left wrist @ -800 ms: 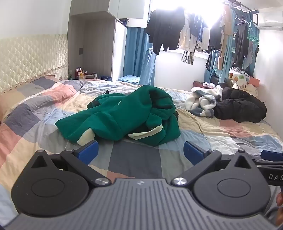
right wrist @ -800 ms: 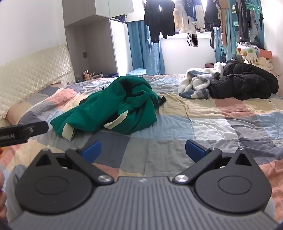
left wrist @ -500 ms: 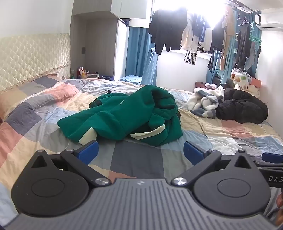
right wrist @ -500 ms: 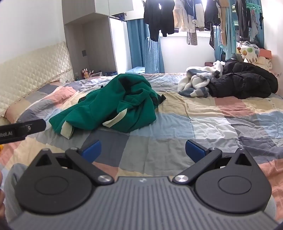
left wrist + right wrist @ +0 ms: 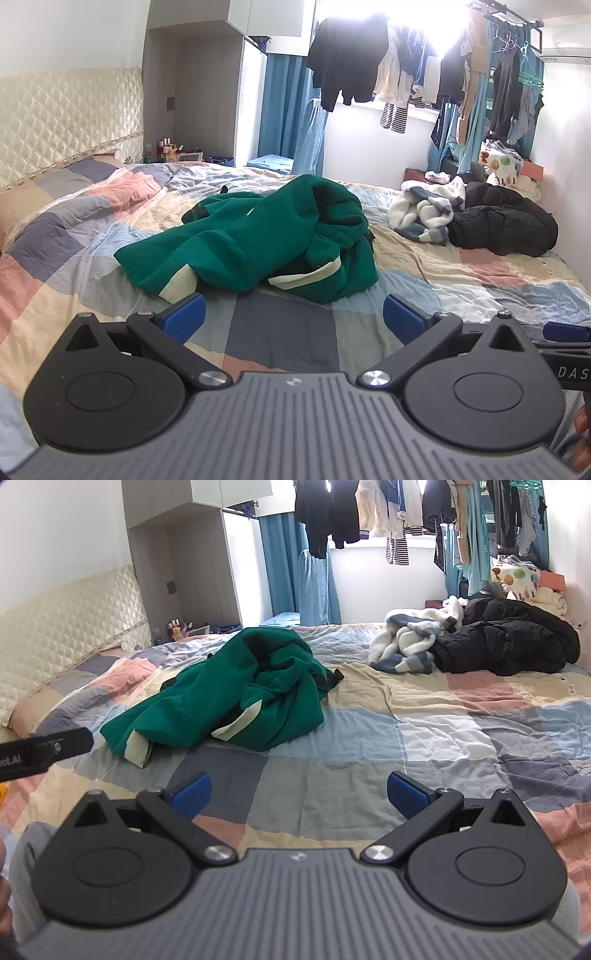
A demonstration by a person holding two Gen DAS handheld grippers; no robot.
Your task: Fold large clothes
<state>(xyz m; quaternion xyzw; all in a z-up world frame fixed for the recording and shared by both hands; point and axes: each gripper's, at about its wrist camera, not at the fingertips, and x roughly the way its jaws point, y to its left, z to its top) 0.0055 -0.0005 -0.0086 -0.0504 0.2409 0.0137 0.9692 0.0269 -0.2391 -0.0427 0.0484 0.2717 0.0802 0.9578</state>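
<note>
A crumpled green garment (image 5: 255, 240) with cream cuffs lies in a heap in the middle of the checked bedspread (image 5: 280, 332); the right wrist view has the same garment (image 5: 229, 701) left of centre. My left gripper (image 5: 293, 317) hovers over the near part of the bed, just short of the heap, open and empty. My right gripper (image 5: 299, 794) is also open and empty, over bare bedspread (image 5: 369, 746) to the right of the garment. The left gripper's black side (image 5: 44, 747) shows at the left edge of the right wrist view.
A white and blue fleece (image 5: 424, 214) and a black padded jacket (image 5: 506, 225) are piled at the far right of the bed. A padded headboard (image 5: 66, 118) runs along the left. Clothes hang on a rail (image 5: 406, 74) by the window.
Both grippers have eased a little closer to the green garment, which sits slightly lower and larger in view. The jaws stay wide and nothing on the bed has shifted.
</note>
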